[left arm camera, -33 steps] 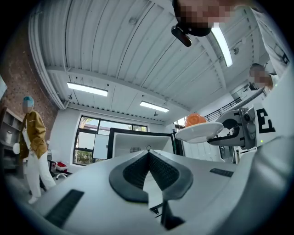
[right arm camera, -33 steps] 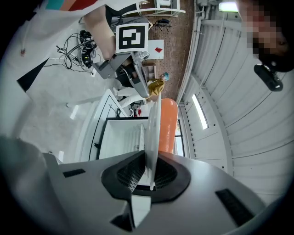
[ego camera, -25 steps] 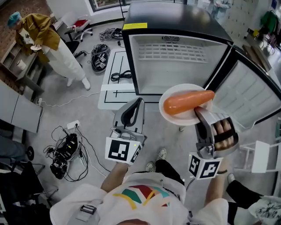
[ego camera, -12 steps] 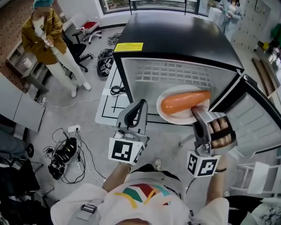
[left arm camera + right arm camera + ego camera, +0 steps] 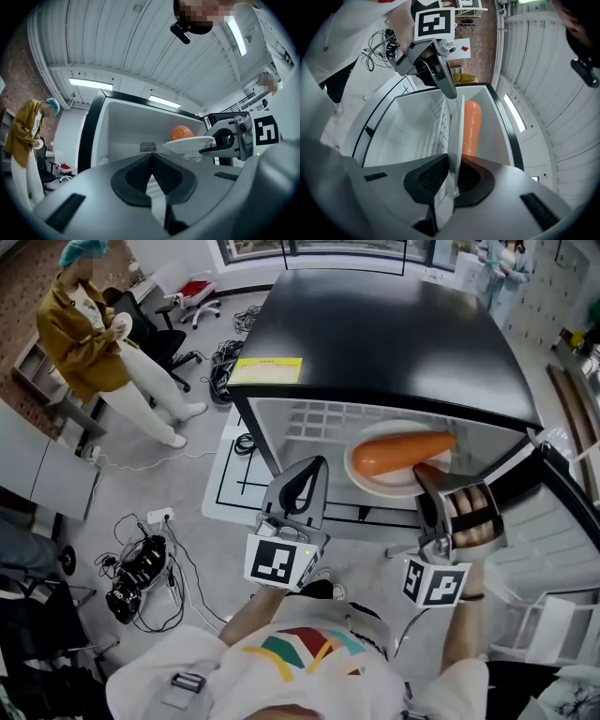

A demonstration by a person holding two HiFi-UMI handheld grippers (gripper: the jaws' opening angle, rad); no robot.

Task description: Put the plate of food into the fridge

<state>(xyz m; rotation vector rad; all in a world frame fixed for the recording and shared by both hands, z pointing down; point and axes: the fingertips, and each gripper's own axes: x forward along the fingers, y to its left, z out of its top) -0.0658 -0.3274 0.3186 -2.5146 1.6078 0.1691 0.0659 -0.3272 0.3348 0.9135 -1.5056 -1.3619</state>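
One black-topped fridge (image 5: 375, 334). One round white plate (image 5: 367, 482). One long orange carrot (image 5: 403, 452). Two grey handheld grippers: the left gripper (image 5: 312, 470) and the right gripper (image 5: 427, 474). Two bystanders: a person in a mustard jacket (image 5: 84, 334) and a person in pale clothes (image 5: 497, 273). Two office chairs: a black chair (image 5: 155, 345) and a red-seated chair (image 5: 194, 292).

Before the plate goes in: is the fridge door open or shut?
Open. The door stands swung out at right; the white inside of the fridge shows.
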